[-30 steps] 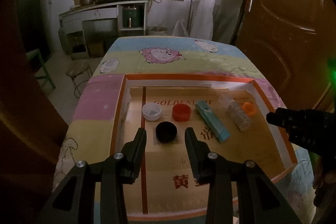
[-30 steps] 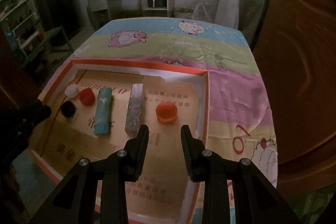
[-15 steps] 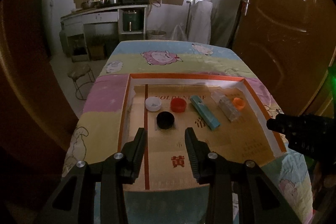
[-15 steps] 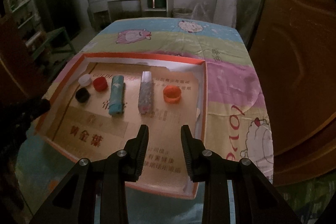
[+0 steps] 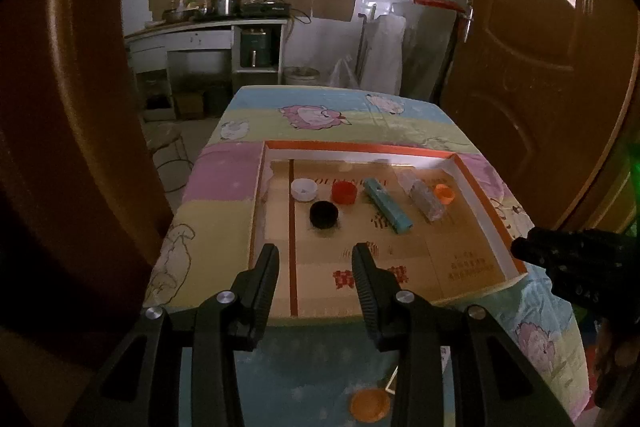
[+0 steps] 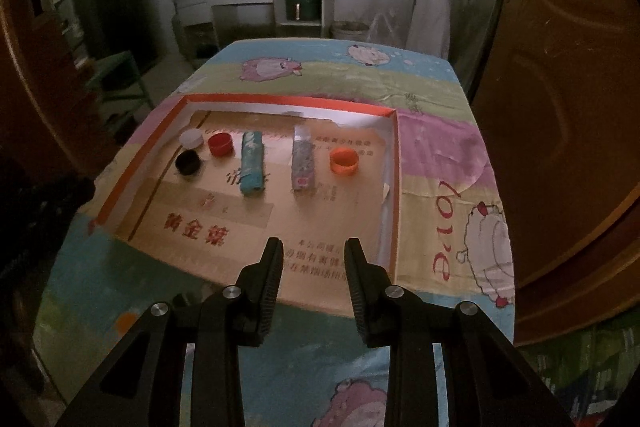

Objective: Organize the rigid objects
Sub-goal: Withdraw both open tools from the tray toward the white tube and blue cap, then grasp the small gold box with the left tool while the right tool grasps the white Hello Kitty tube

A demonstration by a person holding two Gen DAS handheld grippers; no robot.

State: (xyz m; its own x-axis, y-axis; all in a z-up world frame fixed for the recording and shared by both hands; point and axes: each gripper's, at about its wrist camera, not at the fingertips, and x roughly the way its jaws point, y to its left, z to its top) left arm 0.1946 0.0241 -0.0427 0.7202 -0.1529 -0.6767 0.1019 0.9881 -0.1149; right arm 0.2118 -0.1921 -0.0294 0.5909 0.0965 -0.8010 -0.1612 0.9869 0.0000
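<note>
Where the left wrist view looks down a table under a cartoon-print cloth (image 5: 224,223), the left gripper (image 5: 316,261) hangs with its jaws apart and nothing between them, over the near edge of a shallow orange-rimmed cardboard tray (image 5: 486,215). Inside, toward the far wall, lie a white cap (image 5: 304,189), a red cap (image 5: 344,192), a black cap (image 5: 324,214), a teal tube (image 5: 387,209), a clear bottle (image 5: 424,198) and an orange cap (image 5: 445,193).

In the right wrist view, the right gripper (image 6: 314,261) is likewise parted and empty above the tray's near right corner. The same six items sit in a row, well apart from the fingertips.

The caps look light, stiff and small; pinching across their rims should hold. The tube and bottle seem best taken mid-length across their width, since the clear plastic may be slick.
</note>
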